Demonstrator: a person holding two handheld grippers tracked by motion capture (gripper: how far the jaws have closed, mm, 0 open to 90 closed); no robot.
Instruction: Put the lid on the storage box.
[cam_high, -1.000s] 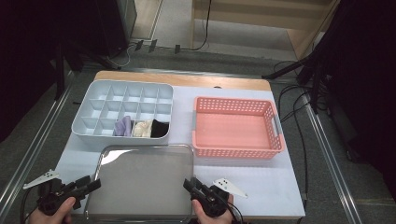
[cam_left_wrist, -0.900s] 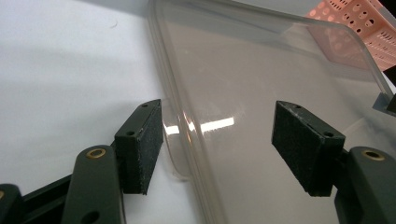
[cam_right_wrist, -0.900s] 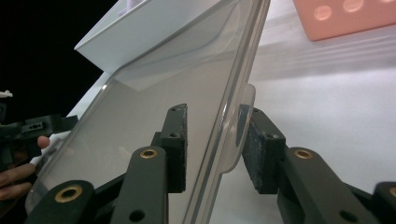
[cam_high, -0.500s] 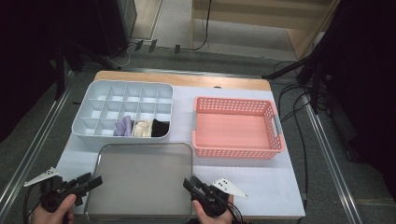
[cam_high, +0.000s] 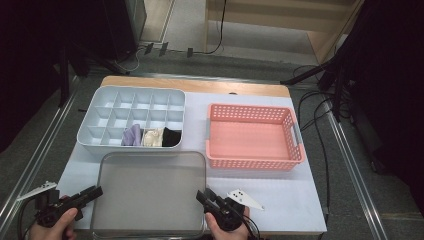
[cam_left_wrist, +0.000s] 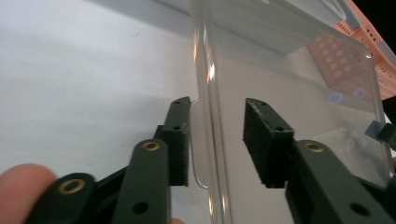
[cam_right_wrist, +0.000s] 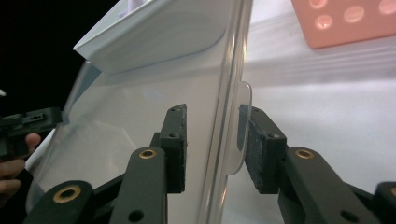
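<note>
A clear plastic lid (cam_high: 150, 195) lies flat on the white table, near the front edge. My left gripper (cam_high: 99, 192) sits at the lid's left edge. In the left gripper view its jaws (cam_left_wrist: 218, 101) straddle the lid's rim (cam_left_wrist: 210, 93); they have just been closing. One pad rests beside the small tab (cam_left_wrist: 198, 140), and a gap is left at the other pad. My right gripper (cam_high: 200, 194) is at the lid's right edge. Its jaws (cam_right_wrist: 212, 108) also straddle the rim; one pad is against the tab (cam_right_wrist: 240, 130) and the other stands clear.
Behind the lid a grey compartment tray (cam_high: 132, 91) holds a purple (cam_high: 132, 135), a cream (cam_high: 153, 136) and a black (cam_high: 171, 136) rolled cloth in its front row. A pink perforated basket (cam_high: 250, 162) stands to the right. Bare table (cam_high: 285, 200) lies right of my right gripper.
My left gripper's jaws look narrower around the lid's left edge. The right gripper and the lid have kept still.
</note>
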